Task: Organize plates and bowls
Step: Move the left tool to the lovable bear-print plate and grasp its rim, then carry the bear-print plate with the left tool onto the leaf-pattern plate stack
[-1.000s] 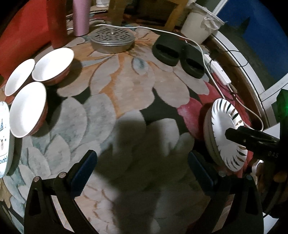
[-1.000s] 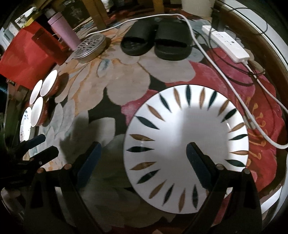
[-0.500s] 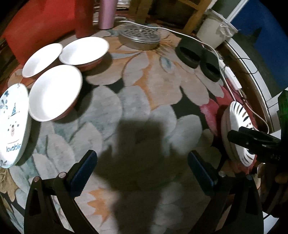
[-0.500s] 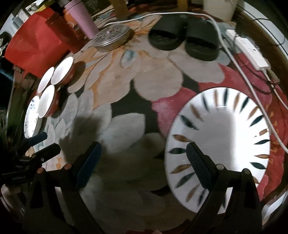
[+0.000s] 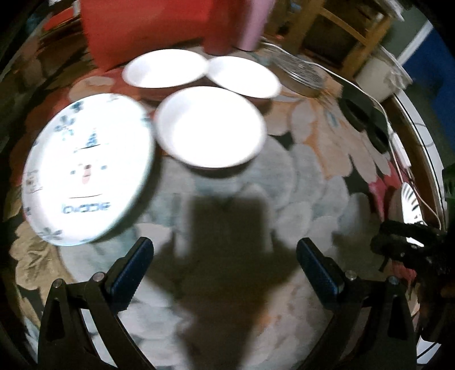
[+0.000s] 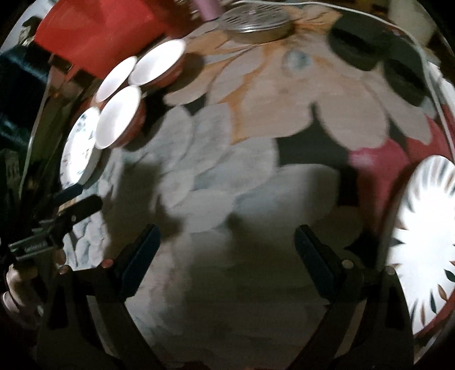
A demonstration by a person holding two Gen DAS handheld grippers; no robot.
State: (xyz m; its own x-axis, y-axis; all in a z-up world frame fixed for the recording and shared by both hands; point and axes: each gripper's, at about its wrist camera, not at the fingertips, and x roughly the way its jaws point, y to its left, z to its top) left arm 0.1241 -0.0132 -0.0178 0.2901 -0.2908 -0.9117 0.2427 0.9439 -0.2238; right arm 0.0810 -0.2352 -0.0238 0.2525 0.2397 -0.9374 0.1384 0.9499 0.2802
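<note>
Three red bowls with white insides sit on the flowered rug; the nearest bowl [image 5: 210, 126] [image 6: 118, 116] lies ahead of my left gripper [image 5: 224, 256], which is open and empty. A blue-printed plate [image 5: 88, 176] [image 6: 79, 145] rests left of that bowl. The two farther bowls [image 5: 166, 68] [image 5: 244, 76] stand behind. A plate with a leaf pattern [image 6: 426, 239] [image 5: 409, 205] lies at the right, beside my right gripper [image 6: 227, 244], also open and empty. Both views are blurred.
A round metal lid [image 6: 256, 17] [image 5: 298, 74], a pair of black slippers [image 6: 378, 54] [image 5: 364, 119], a white cable and power strip [image 5: 401, 148] lie at the back right. A red bag [image 5: 142, 25] and pink bottle [image 5: 253, 22] stand behind the bowls.
My left gripper has swung left toward the bowls and the blue-printed plate, which now fill its view. My right gripper has moved left off the leaf-patterned plate. Both stay open.
</note>
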